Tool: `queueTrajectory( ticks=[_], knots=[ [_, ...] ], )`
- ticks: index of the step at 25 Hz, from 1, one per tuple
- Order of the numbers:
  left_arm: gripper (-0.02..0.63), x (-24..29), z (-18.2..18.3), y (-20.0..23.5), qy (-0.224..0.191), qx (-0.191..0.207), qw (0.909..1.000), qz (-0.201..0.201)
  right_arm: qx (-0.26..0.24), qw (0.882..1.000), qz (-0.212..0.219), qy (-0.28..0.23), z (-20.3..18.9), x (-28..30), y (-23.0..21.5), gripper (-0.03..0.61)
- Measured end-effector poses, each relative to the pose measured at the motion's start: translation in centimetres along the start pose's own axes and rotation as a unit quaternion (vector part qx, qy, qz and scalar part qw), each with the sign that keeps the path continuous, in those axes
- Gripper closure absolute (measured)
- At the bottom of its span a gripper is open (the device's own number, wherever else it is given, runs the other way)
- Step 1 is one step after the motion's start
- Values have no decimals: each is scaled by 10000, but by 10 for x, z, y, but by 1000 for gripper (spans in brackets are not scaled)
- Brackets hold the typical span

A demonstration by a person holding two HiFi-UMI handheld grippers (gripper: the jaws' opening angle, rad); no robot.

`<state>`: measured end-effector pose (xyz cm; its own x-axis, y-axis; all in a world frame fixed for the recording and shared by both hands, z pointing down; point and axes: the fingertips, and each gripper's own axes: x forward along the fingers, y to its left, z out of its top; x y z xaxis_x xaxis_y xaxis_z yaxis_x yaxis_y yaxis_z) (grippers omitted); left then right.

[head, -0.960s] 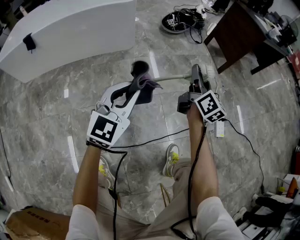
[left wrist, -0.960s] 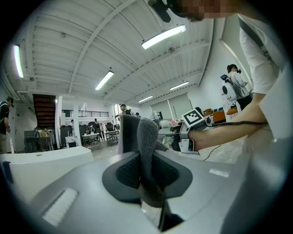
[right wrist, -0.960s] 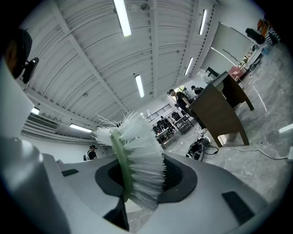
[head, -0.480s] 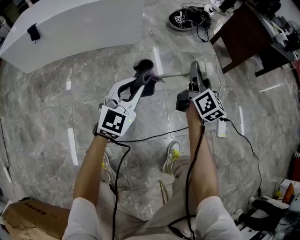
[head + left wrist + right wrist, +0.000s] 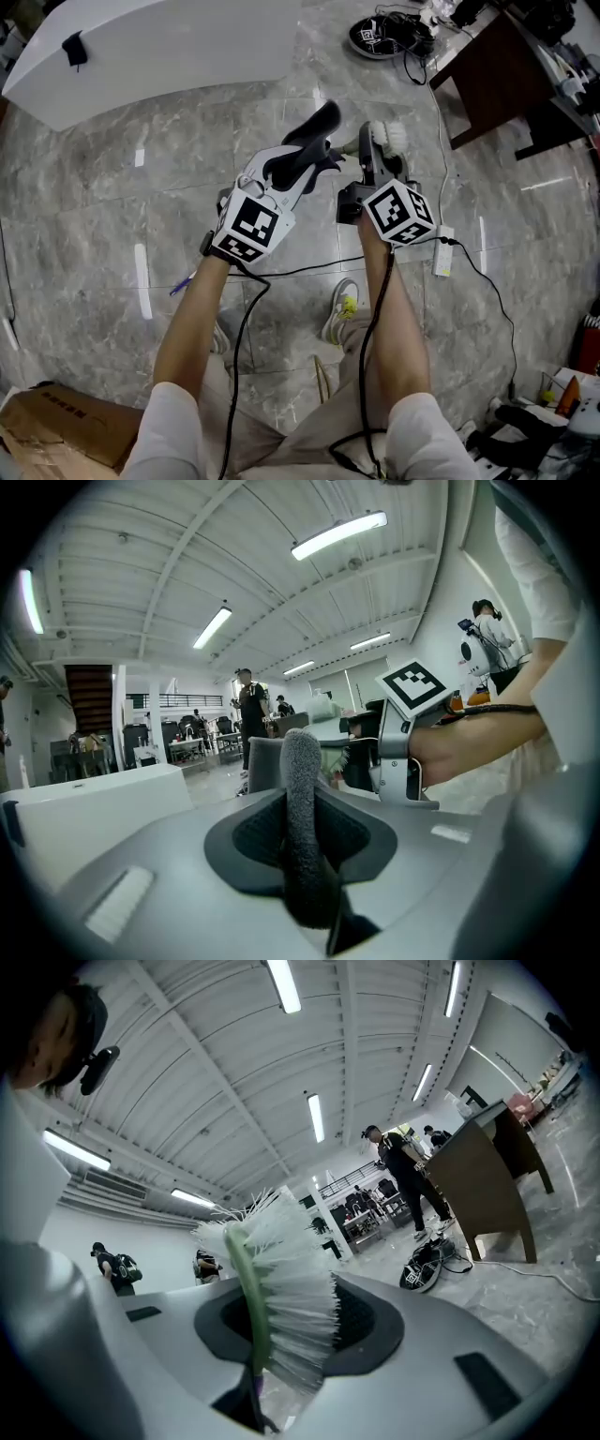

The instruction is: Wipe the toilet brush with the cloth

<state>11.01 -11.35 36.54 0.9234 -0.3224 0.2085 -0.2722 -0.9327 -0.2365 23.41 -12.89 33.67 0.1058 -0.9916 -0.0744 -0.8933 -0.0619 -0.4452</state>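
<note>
Head view: 1 cloth (image 5: 316,129) between left tool's (image 5: 309,164) just-opening jaws, 1 toilet brush (image 5: 386,136).

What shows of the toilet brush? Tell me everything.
The toilet brush shows mainly its head: stiff white bristles, plastic by their look, fanning from a pale green spine. It sits between the jaws of the right tool, which is shut on it. In the head view the bristles poke past the tool's tip, above the marble-look floor. The dark cloth is just to its left; contact cannot be told.
</note>
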Motion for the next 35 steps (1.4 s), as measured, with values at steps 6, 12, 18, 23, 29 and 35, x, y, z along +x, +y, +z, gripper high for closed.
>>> queueTrajectory(
  ticks=[6,12,18,23,29,35],
  knots=[
    [506,11,-9,-14,286,596,9978,-45,230,9994,235,97,-9,-1,14,436],
    [425,32,-8,1,464,1292,9895,461,691,9966,435,-55,-5,9,24,436],
    [433,28,-17,10,416,1414,9868,665,918,9923,804,193,-18,13,36,436],
    [443,19,-28,10,560,1386,9876,475,1153,9849,1144,597,-35,8,52,437],
    [540,11,-38,0,840,1249,9886,61,562,9826,1355,1142,-47,12,63,439],
    [541,12,-43,-1,931,1310,9870,-40,493,9835,1228,1236,-51,12,58,434]
  ],
)
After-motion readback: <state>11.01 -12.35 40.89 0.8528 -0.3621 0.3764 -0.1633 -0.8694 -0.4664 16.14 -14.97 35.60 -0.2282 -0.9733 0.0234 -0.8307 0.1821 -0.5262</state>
